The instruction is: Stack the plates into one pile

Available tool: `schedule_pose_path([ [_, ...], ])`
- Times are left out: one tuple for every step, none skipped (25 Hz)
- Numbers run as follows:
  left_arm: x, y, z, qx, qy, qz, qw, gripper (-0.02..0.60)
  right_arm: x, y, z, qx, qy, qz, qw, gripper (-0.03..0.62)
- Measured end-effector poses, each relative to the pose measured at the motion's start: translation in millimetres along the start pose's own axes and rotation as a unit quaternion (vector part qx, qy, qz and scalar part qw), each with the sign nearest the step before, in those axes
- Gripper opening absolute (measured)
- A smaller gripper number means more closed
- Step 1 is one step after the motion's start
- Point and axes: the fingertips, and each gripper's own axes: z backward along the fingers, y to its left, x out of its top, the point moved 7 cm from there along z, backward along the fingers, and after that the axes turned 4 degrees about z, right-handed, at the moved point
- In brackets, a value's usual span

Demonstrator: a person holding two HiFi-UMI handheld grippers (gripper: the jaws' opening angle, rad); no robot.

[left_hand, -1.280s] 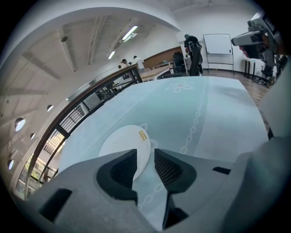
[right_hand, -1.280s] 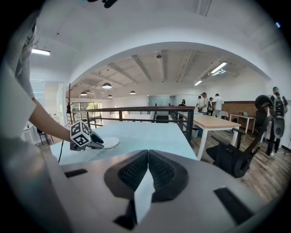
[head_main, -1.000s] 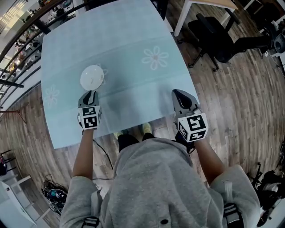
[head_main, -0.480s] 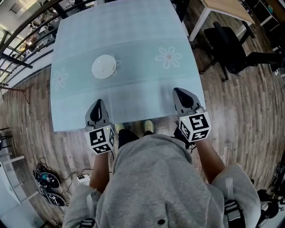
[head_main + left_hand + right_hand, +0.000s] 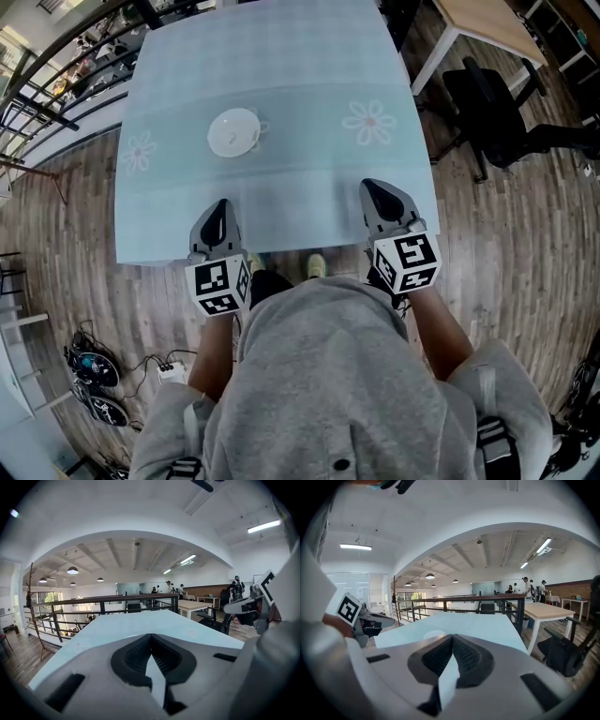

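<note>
A pile of white plates (image 5: pixel 233 131) sits on the pale blue table (image 5: pixel 300 66), left of the middle. In the right gripper view the plates (image 5: pixel 434 634) show as a low white disc beyond the jaws. My left gripper (image 5: pixel 215 217) hovers over the table's near edge, well short of the pile, shut and holding nothing; in its own view the left gripper (image 5: pixel 151 637) has its jaws meeting at the tips. My right gripper (image 5: pixel 380 199) hovers over the near right edge, also shut and empty; in its own view the right gripper (image 5: pixel 452 637) has its pads closed together.
The tablecloth carries faint flower prints (image 5: pixel 369 122). A black office chair (image 5: pixel 506 112) and a wooden table (image 5: pixel 478 19) stand to the right. A dark railing (image 5: pixel 56 84) runs along the left, and cables (image 5: pixel 94 375) lie on the wood floor.
My left gripper has pulled back from the plate pile to the table's near edge and risen. The right gripper has hardly shifted. The head view has drifted, so the table sits further right.
</note>
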Motion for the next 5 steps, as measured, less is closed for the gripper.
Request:
schedule_pose_path([
  [-0.1,1.3,1.5,0.0,0.0,0.005,1.0,0.018,0.1,1.2,-0.6,0.0,0.001,0.002,1.0,0.026],
  [-0.1,2.2,3.0,0.001,0.0,0.009,1.0,0.02,0.0,2.3,-0.9,0.0,0.001,0.002,1.0,0.026],
  [-0.1,2.9,4.5,0.001,0.0,0.013,0.9999,0.019,0.0,3.2,-0.9,0.001,0.002,0.003,1.0,0.026],
  [-0.1,3.5,5.9,0.002,0.0,0.016,0.9999,0.018,0.0,3.9,-0.8,0.001,0.002,0.003,1.0,0.026],
  [0.1,4.0,7.3,0.002,0.0,0.02,0.9998,0.018,0.0,4.5,-0.7,0.001,0.002,0.003,1.0,0.026],
])
